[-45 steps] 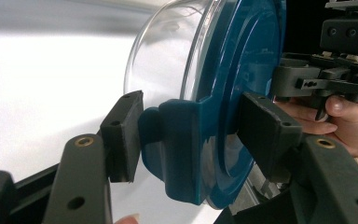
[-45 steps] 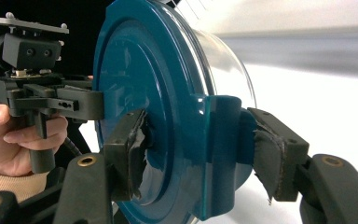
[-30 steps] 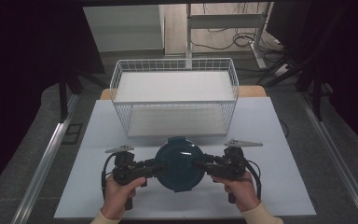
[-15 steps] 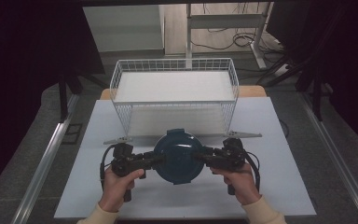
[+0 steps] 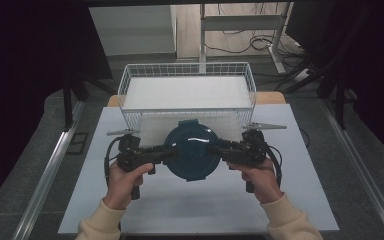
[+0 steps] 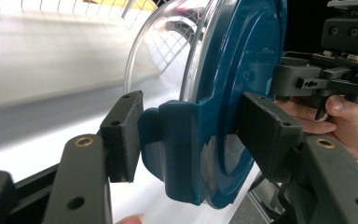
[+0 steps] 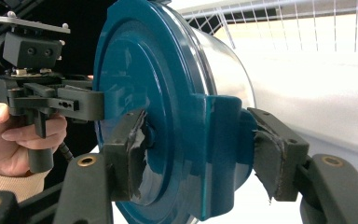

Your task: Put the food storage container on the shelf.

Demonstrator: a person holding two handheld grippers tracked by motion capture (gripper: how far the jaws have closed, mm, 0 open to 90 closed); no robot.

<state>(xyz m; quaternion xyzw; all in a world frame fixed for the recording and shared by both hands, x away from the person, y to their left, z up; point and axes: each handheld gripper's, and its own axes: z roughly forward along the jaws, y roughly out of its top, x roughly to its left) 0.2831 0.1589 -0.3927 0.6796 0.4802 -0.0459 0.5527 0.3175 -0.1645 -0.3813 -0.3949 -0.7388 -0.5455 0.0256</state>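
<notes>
A round container with a teal lid and a clear body hangs above the table between both grippers, just in front of the wire basket. My left gripper is shut on the lid's left latch tab, one pad on each side of it. On the opposite side, my right gripper is shut on the right latch tab. The left gripper view has the lid edge-on with the right gripper beyond it. In the right gripper view the left gripper stands behind the lid.
A white wire basket with a white floor stands at the back of the white table, directly beyond the container. Metal rails run along both sides of the table. A desk frame and cables lie farther back.
Both grippers have carried the container forward, away from the person and closer to the basket's front wall. Their hold on the tabs is unchanged.
</notes>
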